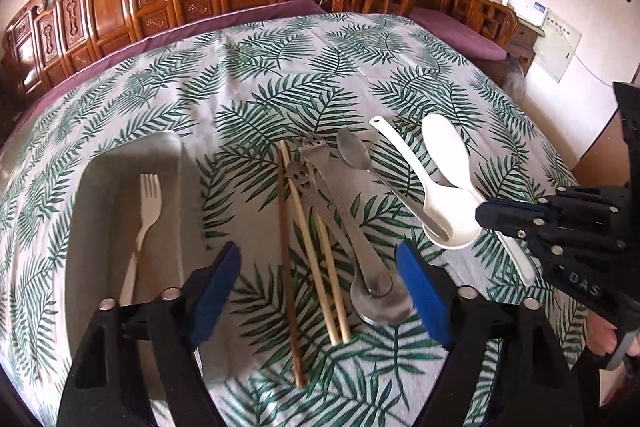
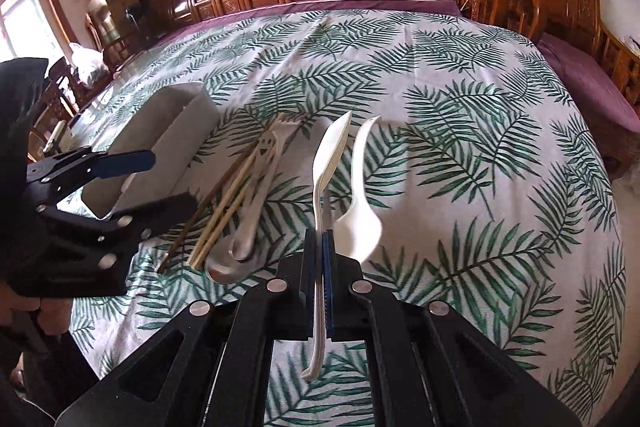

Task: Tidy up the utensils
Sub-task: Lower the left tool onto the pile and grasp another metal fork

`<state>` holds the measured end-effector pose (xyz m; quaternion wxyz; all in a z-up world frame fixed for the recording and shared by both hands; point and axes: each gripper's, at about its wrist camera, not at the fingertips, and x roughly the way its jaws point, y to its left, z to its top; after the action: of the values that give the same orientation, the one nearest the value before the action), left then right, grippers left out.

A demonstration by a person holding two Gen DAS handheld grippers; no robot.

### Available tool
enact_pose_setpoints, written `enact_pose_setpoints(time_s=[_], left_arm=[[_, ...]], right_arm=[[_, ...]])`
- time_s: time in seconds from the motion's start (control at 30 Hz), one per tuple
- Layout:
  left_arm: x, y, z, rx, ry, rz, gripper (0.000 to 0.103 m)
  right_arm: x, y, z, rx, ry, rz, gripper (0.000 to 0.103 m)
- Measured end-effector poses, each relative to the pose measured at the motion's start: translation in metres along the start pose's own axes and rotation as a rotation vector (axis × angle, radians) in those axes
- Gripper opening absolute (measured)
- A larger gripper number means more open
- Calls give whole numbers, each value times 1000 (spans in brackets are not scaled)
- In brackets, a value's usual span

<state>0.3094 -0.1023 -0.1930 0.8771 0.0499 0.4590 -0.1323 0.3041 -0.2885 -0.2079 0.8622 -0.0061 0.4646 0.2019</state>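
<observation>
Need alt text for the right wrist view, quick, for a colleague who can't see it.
The right gripper is shut on the handle of a white rice paddle above a leaf-print tablecloth. A white spoon lies beside it; chopsticks, metal utensils and a grey tray sit left, near the open left gripper.

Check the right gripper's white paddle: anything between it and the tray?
Yes. The open left gripper hovers in front of the tray, on that line. Chopsticks and metal spoons lie on the cloth below; the paddle, clamped in the right gripper, could likely pass over them.
</observation>
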Motion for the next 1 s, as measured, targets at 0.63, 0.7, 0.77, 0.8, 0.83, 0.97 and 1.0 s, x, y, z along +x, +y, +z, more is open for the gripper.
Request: enact_pose_setpoints(time_s=[0.63, 0.7, 0.77, 0.8, 0.83, 0.97, 1.0], left_arm=[[73, 1, 40, -80, 84, -75, 30], [76, -1, 40, -79, 90, -65, 29], [80, -3, 40, -76, 98, -60, 27], [82, -4, 41, -75, 102, -58, 26], [82, -5, 40, -72, 101, -54, 26], [86, -11, 42, -57, 104, -35, 26], [87, -11, 42, -57, 114, -36, 26]], right_arm=[[7, -30, -2, 66, 11, 0, 4], [8, -29, -2, 63, 14, -2, 4], [8, -30, -3, 65, 16, 0, 4], [9, -30, -3, 67, 17, 3, 4], [8, -30, -3, 68, 16, 7, 4], [8, -30, -2, 70, 16, 11, 4], [8, -30, -2, 70, 15, 12, 4]])
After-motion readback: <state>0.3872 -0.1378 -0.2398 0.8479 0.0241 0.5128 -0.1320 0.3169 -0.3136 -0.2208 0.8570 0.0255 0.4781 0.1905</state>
